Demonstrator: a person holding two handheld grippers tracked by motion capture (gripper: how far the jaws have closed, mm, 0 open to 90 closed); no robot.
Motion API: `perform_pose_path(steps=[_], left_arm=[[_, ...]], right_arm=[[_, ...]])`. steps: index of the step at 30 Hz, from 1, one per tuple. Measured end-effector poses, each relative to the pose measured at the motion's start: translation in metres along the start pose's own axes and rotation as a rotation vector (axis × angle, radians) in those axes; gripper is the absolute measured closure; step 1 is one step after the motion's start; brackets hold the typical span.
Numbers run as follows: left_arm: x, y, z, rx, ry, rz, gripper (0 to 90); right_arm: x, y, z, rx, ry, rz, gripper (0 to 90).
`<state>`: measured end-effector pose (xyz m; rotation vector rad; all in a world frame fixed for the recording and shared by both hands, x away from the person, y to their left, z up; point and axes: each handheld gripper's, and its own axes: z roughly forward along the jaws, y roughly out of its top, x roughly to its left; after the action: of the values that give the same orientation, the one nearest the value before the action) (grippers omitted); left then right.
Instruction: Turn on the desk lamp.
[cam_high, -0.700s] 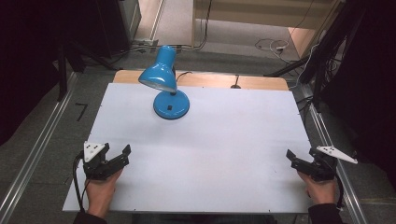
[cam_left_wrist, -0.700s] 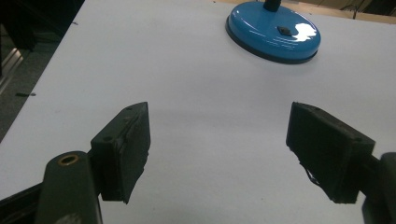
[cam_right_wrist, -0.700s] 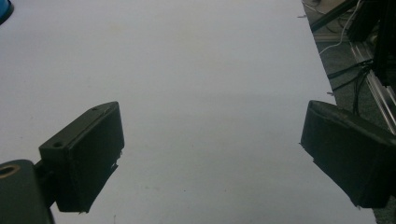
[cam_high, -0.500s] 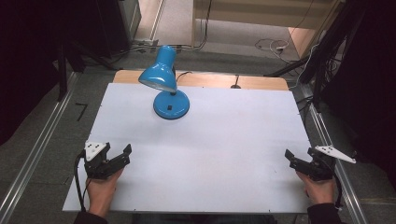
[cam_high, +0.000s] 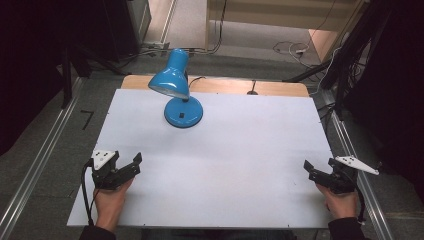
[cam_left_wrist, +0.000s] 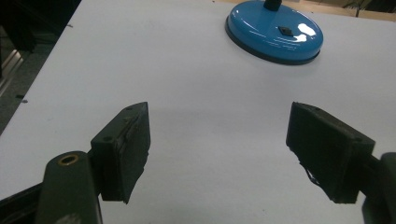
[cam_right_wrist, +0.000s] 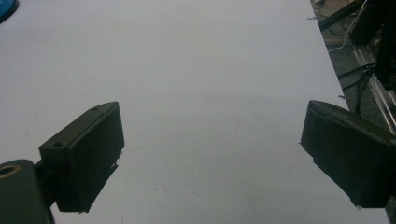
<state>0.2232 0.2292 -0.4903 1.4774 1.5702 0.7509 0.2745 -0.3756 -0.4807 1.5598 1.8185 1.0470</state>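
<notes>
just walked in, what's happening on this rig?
Nothing is being handled. A person holds the left gripper and right gripper open and empty at the near corners of the white table. A blue lamp stands untouched at the far side, shade tilted down; its base is ahead of the left fingers.

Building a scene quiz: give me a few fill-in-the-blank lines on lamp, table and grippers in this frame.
1. The desk lamp is coloured ____.
2. The lamp stands on the white table nearer its ____ edge.
3. The left gripper has its jaws ____, with nothing between them.
4. The right gripper sits near the table's ____ edge.

Missing words: blue; far; open; right
</notes>
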Motion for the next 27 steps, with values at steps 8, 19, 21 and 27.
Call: perform_pose_path(steps=[8,19,21,27], left_arm=[[-0.002,0.002,0.003,0.001,0.0,-0.002,22.2],[-0.008,0.005,0.008,0.003,-0.009,0.005,22.4],[-0.008,0.005,0.01,0.0,-0.007,0.007,22.8],[-0.01,0.008,0.015,0.004,-0.013,0.005,22.8]], right_arm=[[0.0,0.0,0.0,0.003,-0.003,0.003,4.8],[0.0,-0.001,0.001,0.0,0.0,0.001,5.5],[0.0,-0.001,0.001,0.0,0.001,0.0,5.5],[0.0,-0.001,0.001,-0.001,-0.001,-0.003,5.5]])
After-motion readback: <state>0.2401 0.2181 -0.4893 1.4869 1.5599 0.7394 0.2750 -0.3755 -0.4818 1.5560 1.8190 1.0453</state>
